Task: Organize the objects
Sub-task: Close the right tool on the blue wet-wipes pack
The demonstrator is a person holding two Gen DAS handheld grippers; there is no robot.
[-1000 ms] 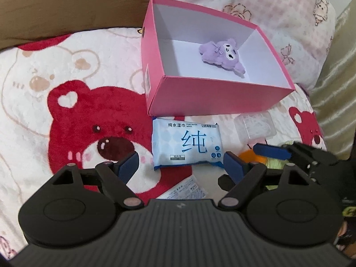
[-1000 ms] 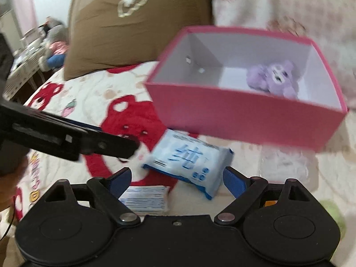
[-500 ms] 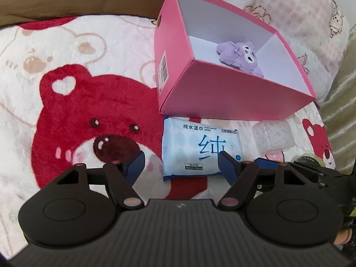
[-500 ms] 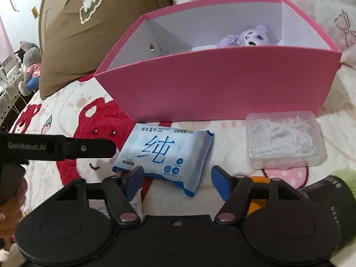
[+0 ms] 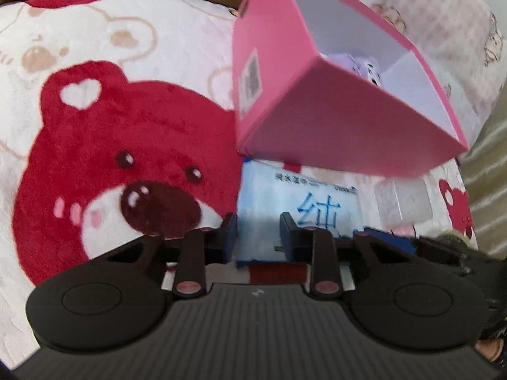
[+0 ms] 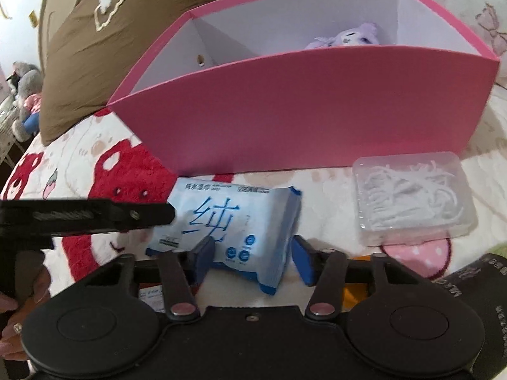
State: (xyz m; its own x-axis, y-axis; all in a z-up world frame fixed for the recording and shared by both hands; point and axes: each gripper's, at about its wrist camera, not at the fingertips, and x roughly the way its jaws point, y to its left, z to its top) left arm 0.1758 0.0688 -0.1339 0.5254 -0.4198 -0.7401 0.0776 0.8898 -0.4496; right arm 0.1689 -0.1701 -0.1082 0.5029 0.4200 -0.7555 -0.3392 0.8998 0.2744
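A blue-and-white wet wipes pack (image 6: pixel 234 221) lies on the bear-print blanket in front of a pink box (image 6: pixel 304 110) that holds a purple plush toy (image 6: pixel 348 36). My right gripper (image 6: pixel 253 255) has its jaws around the pack's near right end, touching or nearly so. My left gripper (image 5: pixel 258 236) has its jaws narrowed around the pack's (image 5: pixel 298 205) left near edge; its finger (image 6: pixel 126 215) shows at the pack's left end in the right wrist view. The box (image 5: pixel 332 120) and plush (image 5: pixel 364 66) also show in the left wrist view.
A clear plastic case of floss picks (image 6: pixel 412 196) lies right of the pack, against the box. A dark cylinder (image 6: pixel 469 288) and an orange item (image 6: pixel 358 291) lie at near right. A small packet (image 6: pixel 149 296) lies under my right gripper. A brown pillow (image 6: pixel 111 41) stands behind.
Both grippers moved forward and down onto the wipes pack, and their jaws narrowed around it. The box looms closer in both views.
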